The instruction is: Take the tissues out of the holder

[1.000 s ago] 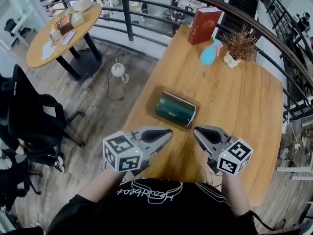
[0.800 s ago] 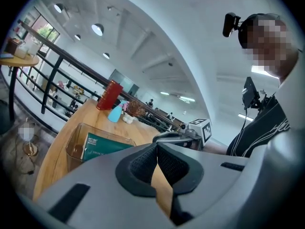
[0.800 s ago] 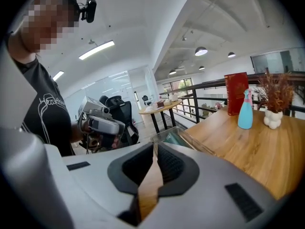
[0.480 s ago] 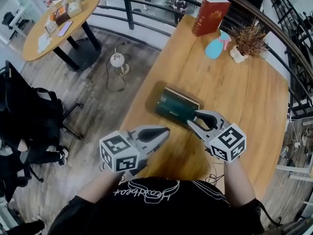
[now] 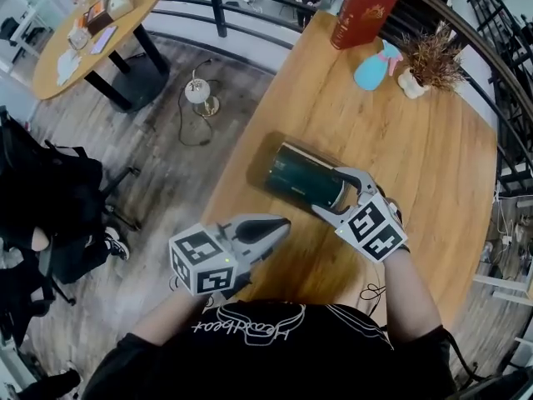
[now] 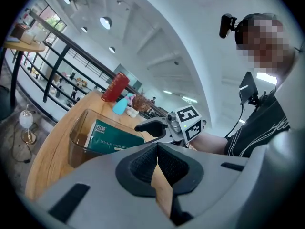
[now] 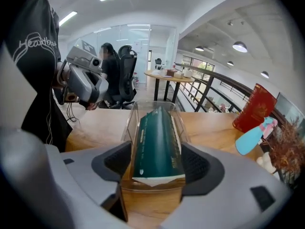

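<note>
Reaching: right gripper (image 5: 337,192) jaws opening around holder (image 5: 301,176) end; left gripper (image 5: 283,222) jaws shut, empty. Next: pinch tissues (image 7: 155,137), pull.

White script "Heartbeat" across chest of person's black shirt (image 7: 34,46). White print on dark green rectangular tissue pack (image 6: 116,138): too small to read. Gold mark on red hardback book (image 5: 364,13): blurred, unreadable.

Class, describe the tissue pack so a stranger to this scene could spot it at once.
Start at the long wooden table beside the railing. Near its left edge lies a clear holder with the tissue pack inside. It alone is dark green; the red book, blue spray bottle and dried plant stand at the far end.
</note>
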`<state>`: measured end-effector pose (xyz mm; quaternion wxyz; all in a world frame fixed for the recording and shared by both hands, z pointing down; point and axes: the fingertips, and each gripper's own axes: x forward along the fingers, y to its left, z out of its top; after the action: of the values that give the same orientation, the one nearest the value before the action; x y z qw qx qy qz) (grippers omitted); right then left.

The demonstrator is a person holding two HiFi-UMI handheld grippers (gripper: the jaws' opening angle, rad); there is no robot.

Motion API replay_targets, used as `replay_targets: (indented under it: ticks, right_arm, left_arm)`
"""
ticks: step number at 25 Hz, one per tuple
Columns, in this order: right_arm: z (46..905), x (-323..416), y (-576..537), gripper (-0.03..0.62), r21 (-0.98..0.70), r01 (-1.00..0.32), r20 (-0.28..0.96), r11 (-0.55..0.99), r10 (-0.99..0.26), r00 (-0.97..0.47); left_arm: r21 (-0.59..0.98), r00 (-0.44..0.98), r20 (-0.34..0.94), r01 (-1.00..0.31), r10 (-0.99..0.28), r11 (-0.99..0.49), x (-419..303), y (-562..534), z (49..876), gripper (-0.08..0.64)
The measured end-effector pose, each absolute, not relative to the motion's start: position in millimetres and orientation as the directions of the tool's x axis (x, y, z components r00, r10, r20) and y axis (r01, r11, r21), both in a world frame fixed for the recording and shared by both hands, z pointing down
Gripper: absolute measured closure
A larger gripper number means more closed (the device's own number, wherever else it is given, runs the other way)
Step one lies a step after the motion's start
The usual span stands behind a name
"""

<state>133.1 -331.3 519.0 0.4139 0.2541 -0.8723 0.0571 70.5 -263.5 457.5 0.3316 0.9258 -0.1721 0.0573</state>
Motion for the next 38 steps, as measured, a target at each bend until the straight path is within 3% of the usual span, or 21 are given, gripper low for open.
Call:
replay_targets:
  ticks: [11,25,38]
  right_arm:
    - [547,128,-346,0.290,0.208,-0.377,0.841,0.903,-0.362,-0.403]
    - [562,127,-348,0.291,0.130,-0.420,0.885,0.898,-0.296,-0.359]
    - [553,123,-341,0.322,0.221,-0.409,0.863,0.885,-0.373,-0.340]
  left_arm:
    - [0.619,0.934,0.200,-0.355,-0.296,-0.701,61,-270,461,0.546]
    - [0.631,0.924,0.199,-0.375,-0.326,-0.679,48,-267,467,0.546]
    - [0.625,0.910,0.204,-0.405,-0.362,-0.667,32,-255,458,0.548]
